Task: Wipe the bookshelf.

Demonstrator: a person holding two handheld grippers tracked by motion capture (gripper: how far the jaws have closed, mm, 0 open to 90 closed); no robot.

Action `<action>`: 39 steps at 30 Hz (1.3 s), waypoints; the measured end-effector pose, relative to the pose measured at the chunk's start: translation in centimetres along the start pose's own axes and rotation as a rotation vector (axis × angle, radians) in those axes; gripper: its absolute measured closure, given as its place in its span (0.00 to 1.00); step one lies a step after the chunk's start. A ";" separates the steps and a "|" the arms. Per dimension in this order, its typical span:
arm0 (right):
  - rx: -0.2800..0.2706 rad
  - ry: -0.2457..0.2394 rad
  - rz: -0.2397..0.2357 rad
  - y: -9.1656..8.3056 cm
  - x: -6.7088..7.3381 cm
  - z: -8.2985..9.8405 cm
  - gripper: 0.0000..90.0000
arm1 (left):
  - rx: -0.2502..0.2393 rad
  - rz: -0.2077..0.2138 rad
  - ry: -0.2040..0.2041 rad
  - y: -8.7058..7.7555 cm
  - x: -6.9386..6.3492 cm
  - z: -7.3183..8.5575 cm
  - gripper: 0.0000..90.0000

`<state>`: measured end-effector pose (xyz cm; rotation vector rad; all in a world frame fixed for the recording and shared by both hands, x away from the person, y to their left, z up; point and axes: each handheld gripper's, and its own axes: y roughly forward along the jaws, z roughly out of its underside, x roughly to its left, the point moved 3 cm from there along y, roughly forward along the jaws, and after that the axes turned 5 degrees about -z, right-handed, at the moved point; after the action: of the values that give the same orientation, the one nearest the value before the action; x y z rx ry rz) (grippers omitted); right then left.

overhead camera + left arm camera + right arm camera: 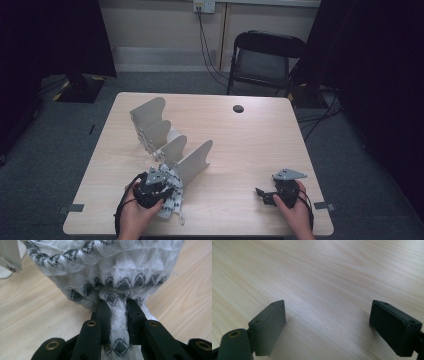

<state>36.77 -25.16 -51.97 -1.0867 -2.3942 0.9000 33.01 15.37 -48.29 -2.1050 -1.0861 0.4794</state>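
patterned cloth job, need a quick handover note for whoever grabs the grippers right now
Left gripper: jaws shut on a bunched fold of the white and grey patterned cloth, low over the table beside the near end of the grey divider rack.
Right gripper: jaws open, nothing between them, resting at the near right of the table.
Done: cloth gripped.
Left: apparently placing it, perhaps in the rack; the slots look unfilled.

Dim room, dark edges; table [240, 145] evenly lit; close views soft, faint shadows.
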 end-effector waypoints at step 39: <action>0.001 0.000 -0.002 0.1 0.0 -0.1 0.14 | -0.060 -0.038 -0.076 -2.1 3.4 -0.3 0.83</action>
<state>36.83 -25.08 -51.97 -1.0842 -2.3947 0.9003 34.01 18.81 -46.53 -2.1289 -1.1955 0.5180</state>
